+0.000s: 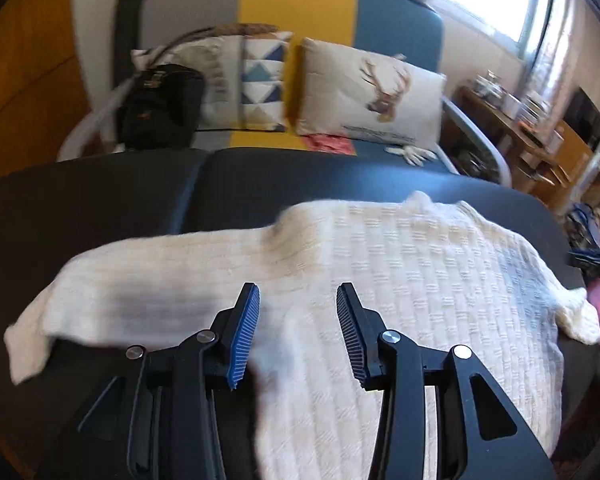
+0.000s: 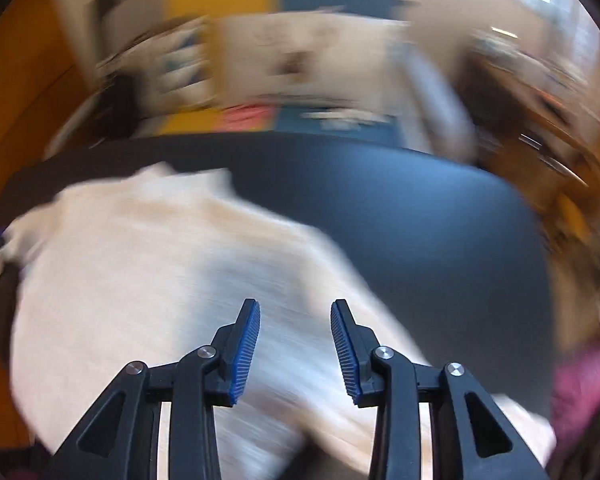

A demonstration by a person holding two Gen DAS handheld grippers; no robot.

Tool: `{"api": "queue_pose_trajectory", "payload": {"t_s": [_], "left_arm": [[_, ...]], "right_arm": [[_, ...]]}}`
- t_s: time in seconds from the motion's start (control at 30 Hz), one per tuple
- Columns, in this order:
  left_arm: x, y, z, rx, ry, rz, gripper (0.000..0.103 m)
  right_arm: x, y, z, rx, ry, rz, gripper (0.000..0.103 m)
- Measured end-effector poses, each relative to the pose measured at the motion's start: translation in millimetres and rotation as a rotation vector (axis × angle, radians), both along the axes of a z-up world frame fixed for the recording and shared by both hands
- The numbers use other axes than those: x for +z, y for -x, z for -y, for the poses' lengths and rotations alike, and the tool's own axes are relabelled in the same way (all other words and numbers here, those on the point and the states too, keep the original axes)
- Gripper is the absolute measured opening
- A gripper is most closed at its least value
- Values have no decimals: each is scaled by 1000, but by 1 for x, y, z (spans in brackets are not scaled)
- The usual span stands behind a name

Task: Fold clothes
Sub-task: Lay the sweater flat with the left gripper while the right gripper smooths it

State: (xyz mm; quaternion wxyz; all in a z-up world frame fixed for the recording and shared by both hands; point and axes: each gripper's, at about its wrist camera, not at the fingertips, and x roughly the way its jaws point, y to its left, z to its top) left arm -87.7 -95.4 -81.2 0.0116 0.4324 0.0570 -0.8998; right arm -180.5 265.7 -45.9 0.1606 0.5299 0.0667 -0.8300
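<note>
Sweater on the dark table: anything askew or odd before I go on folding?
The cream sweater lies crooked on the dark table: one sleeve stretches sideways and its cuff droops over the near edge, and the collar end is bunched. Both grippers, left and right, are open above it, gripping nothing.

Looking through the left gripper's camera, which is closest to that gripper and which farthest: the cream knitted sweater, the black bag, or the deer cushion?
From the left gripper, nearest first:
1. Cream knitted sweater, spread on the dark table right under the open jaws.
2 and 3. Black bag, on the sofa at far left, and the deer cushion, against the sofa back at right; these two are too close to call.
</note>
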Motion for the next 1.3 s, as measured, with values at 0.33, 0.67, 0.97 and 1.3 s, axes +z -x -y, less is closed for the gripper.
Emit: {"api": "queue_pose_trajectory", "payload": {"t_s": [0.33,0.67,0.97,1.3], "left_arm": [[-5,86,-28,-281,98,-48,49],[-52,124,-79,-472,161,79,49],[-79,118,-100,-442,204,109,49],[-53,153,-105,-318,174,53,24]], "right_arm": [[-64,79,139,327,-189,74,37],[-88,110,102,327,-159,174,47],[-82,72,125,381,-258,41,6],[-30,106,112,230,-379,-250,7]]}}
